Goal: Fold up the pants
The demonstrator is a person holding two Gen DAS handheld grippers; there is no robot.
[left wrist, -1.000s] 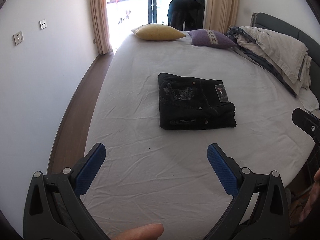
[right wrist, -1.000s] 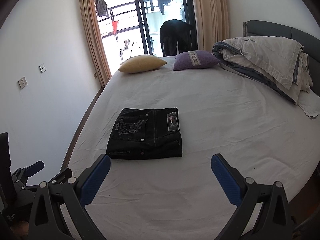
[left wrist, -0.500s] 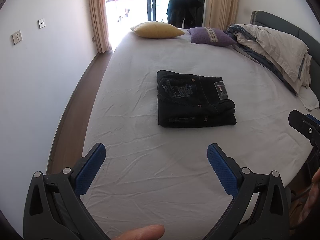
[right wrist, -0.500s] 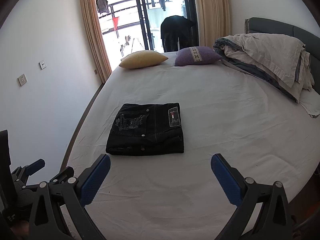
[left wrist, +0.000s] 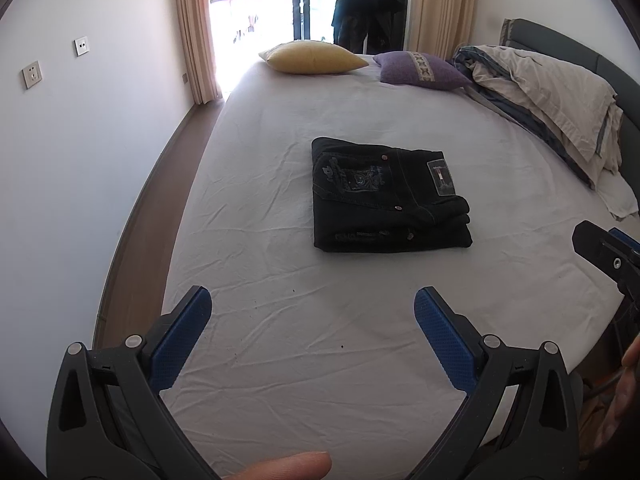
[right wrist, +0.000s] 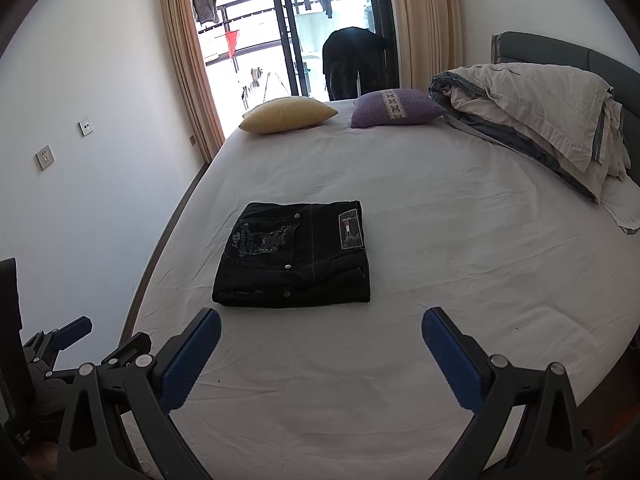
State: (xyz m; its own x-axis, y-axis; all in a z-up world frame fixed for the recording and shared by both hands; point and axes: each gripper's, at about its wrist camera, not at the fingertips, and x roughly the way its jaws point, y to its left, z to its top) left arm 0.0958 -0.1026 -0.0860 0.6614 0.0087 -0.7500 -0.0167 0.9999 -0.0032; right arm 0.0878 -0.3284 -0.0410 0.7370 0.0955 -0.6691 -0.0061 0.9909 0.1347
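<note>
- Pants (left wrist: 386,196): one pair, dark denim, folded into a thick rectangle with stitched pocket embroidery and a small woven label (left wrist: 441,177) on top; they lie flat at the centre of your left wrist view and left of centre in your right wrist view.
- Bed (left wrist: 360,340) carries them on a white, lightly creased sheet, with bare sheet on all sides of the bundle.
- Your left tool (left wrist: 313,308) spreads wide at the bottom of its frame, blue textured pads holding nothing.
- Your right tool (right wrist: 321,330) is equally wide and empty, with the pants just above its left pad.
- Two cushions sit at the top: one yellow cushion (right wrist: 289,114), one purple cushion (right wrist: 396,107).
- One crumpled beige duvet (right wrist: 532,108) is heaped at the upper right.
</note>
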